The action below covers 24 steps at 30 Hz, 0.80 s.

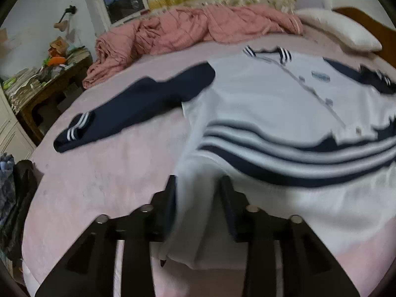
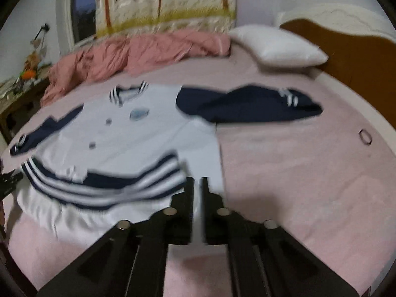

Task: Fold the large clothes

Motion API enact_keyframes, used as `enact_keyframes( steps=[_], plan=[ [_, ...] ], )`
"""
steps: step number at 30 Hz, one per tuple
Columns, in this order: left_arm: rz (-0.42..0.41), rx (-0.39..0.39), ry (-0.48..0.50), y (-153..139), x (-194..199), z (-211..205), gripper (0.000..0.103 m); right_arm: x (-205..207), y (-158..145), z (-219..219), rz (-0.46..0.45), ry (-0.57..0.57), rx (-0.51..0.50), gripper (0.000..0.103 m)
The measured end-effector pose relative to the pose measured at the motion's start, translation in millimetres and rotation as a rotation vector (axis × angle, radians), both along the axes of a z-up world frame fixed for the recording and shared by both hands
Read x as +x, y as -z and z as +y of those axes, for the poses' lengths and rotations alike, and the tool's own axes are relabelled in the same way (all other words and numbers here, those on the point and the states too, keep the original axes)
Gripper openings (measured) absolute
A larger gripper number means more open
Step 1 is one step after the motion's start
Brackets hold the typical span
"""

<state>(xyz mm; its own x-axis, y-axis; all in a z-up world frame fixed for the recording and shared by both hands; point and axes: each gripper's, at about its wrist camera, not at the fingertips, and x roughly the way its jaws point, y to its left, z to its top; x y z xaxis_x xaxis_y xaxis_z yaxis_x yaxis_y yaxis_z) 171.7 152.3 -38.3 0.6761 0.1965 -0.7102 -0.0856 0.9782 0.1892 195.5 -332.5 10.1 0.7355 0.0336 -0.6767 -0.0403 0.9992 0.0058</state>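
A white jacket [image 2: 138,133] with navy sleeves and a striped hem lies face up on the pink bed [image 2: 309,173], its collar toward the crumpled pink quilt [image 2: 138,52] and pillow [image 2: 279,45]. The left gripper [image 1: 198,185] has its fingers apart with a bunch of the jacket's white bottom corner between them; whether the pads press on it I cannot tell. The right gripper [image 2: 197,185] stands narrowly apart at the other bottom corner, white cloth in the gap, grip likewise unclear.
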Motion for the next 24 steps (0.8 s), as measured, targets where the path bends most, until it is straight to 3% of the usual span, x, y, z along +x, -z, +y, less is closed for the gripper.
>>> enact_keyframes(
  steps=[2, 5, 8, 9, 10, 11, 12, 15, 18, 20, 24],
  plan=[
    [-0.032, -0.010, -0.005, -4.1, -8.7, 0.3, 0.081, 2.0, 14.0, -6.3, 0.027, 0.005, 0.020, 0.062],
    [-0.128, -0.060, -0.016, -20.2, -19.9, 2.9, 0.095, 11.2, 28.4, -15.7, 0.088, -0.037, 0.135, 0.066],
    [-0.162, -0.108, -0.009, -23.8, -22.7, 3.2, 0.098, 22.1, 45.0, -21.1, 0.140, -0.022, 0.155, 0.069],
    [-0.158, -0.108, -0.007, -23.0, -22.3, 1.9, 0.098, 24.4, 50.2, -20.1, 0.154, -0.006, 0.120, 0.058],
    [-0.150, -0.101, -0.005, -21.6, -21.5, 0.2, 0.098, 28.3, 52.6, -18.4, 0.162, -0.005, 0.100, 0.040],
    [-0.143, -0.087, -0.003, -19.6, -20.7, -2.0, 0.098, 29.6, 53.1, -15.7, 0.162, -0.014, 0.081, 0.006],
    [-0.141, -0.071, -0.002, -18.3, -20.7, -4.1, 0.098, 30.1, 50.9, -14.9, 0.151, -0.015, 0.073, 0.005],
    [-0.151, -0.031, 0.020, -16.9, -22.6, -11.9, 0.098, 16.5, 25.1, -14.3, -0.018, 0.020, 0.036, 0.005],
    [-0.126, -0.052, 0.062, -14.1, -20.2, -19.2, 0.098, 16.4, 1.1, -16.3, -0.121, 0.059, 0.063, 0.004],
    [-0.111, -0.032, 0.053, -9.9, -17.2, -22.4, 0.098, 29.2, 5.7, -12.3, -0.085, 0.062, 0.015, 0.004],
    [-0.108, -0.026, 0.031, -7.9, -16.7, -20.0, 0.098, 48.2, 50.5, -5.9, 0.087, 0.085, -0.075, 0.005]
  ],
)
